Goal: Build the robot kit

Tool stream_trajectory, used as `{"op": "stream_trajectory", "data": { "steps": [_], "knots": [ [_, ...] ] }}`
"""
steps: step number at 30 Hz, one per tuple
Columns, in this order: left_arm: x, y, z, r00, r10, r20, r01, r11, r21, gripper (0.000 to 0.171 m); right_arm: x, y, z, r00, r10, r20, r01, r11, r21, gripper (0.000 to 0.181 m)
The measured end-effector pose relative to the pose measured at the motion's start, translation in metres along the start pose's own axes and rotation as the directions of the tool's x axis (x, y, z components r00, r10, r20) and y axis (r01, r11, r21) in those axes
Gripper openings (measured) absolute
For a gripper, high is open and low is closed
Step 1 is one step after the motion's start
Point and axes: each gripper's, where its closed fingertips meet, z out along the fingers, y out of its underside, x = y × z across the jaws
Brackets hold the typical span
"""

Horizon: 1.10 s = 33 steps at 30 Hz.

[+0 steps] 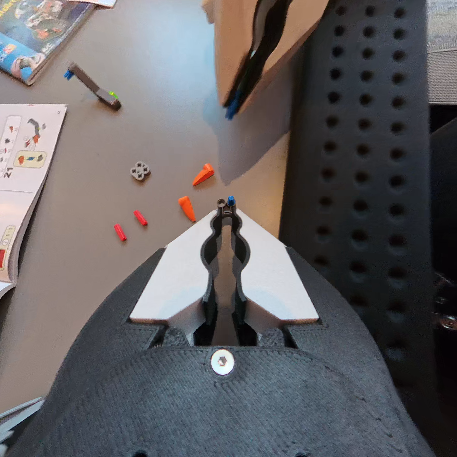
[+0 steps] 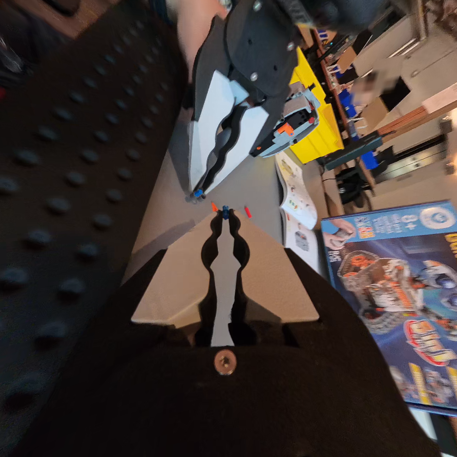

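Observation:
My left gripper (image 1: 226, 210) is shut on a small dark connector piece (image 1: 223, 204) with a blue pin (image 1: 231, 200) in one of its holes, held just above the grey table (image 1: 153, 128). My right gripper (image 2: 225, 214) is shut on a second blue pin (image 2: 225, 211). In the left wrist view the right gripper (image 1: 231, 111) hangs above and beyond, its blue pin (image 1: 232, 108) at the tip. In the right wrist view the left gripper (image 2: 199, 193) comes down opposite, tip close to mine. Two orange wedge pieces (image 1: 203, 174) (image 1: 188, 208) lie just left of the left gripper's tip.
Two red pins (image 1: 140, 217) (image 1: 120, 232), a grey cross-holed piece (image 1: 140, 171) and a dark grey beam (image 1: 95, 86) lie on the table. An open instruction booklet (image 1: 22, 173) and a toy box (image 2: 400, 296) are at the sides. A black perforated panel (image 1: 363, 173) stands alongside; a yellow bin (image 2: 314, 128) sits behind. Tip to tip, the grippers are about 7 cm apart.

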Motion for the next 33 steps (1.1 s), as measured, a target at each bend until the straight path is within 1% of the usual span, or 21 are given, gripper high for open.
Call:
{"op": "stream_trajectory", "data": {
  "steps": [2,4,7,11,14,16,22,27,30,33],
  "knots": [
    [0.006,-0.011,-0.006,0.999,0.049,0.003,-0.049,0.998,-0.031,0.006,-0.007,-0.003,0.005,0.994,-0.113,-0.013,0.112,0.994,-0.017,0.005],
    [0.011,-0.02,-0.012,0.994,0.108,0.006,-0.107,0.991,-0.08,0.006,-0.015,-0.009,0.008,0.985,-0.172,-0.009,0.172,0.985,-0.019,0.004],
    [0.021,-0.027,-0.015,0.989,0.147,-0.029,-0.149,0.979,-0.14,0.006,-0.018,-0.012,0.01,0.979,-0.203,-0.011,0.202,0.979,-0.03,0.004],
    [0.025,-0.024,-0.012,0.986,0.16,-0.052,-0.167,0.965,-0.205,0.006,-0.025,-0.014,0.009,0.97,-0.242,0.003,0.242,0.97,-0.031,0.004],
    [0.028,-0.028,-0.008,0.986,0.147,-0.075,-0.159,0.968,-0.196,0.006,-0.026,-0.016,0.009,0.965,-0.263,0.001,0.262,0.964,-0.038,0.004],
    [0.027,-0.032,-0.008,0.986,0.151,-0.071,-0.162,0.968,-0.194,0.006,-0.029,-0.014,0.01,0.962,-0.273,0.019,0.274,0.961,-0.05,0.005],
    [0.029,-0.036,-0.008,0.986,0.138,-0.089,-0.153,0.971,-0.185,0.006,-0.028,-0.011,0.007,0.955,-0.295,0.019,0.296,0.953,-0.066,0.004],
    [0.028,-0.036,-0.006,0.985,0.145,-0.093,-0.161,0.965,-0.206,0.006,-0.03,-0.009,0.007,0.947,-0.319,0.03,0.321,0.943,-0.091,0.004],
    [0.029,-0.035,-0.002,0.985,0.142,-0.101,-0.161,0.964,-0.213,0.006,-0.033,-0.006,0.007,0.947,-0.318,0.055,0.322,0.941,-0.1,0.004],
    [0.032,-0.031,0.002,0.98,0.157,-0.123,-0.183,0.954,-0.236,0.006,-0.041,-0.003,0.008,0.949,-0.294,0.112,0.305,0.947,-0.099,0.004]
  ]
}}
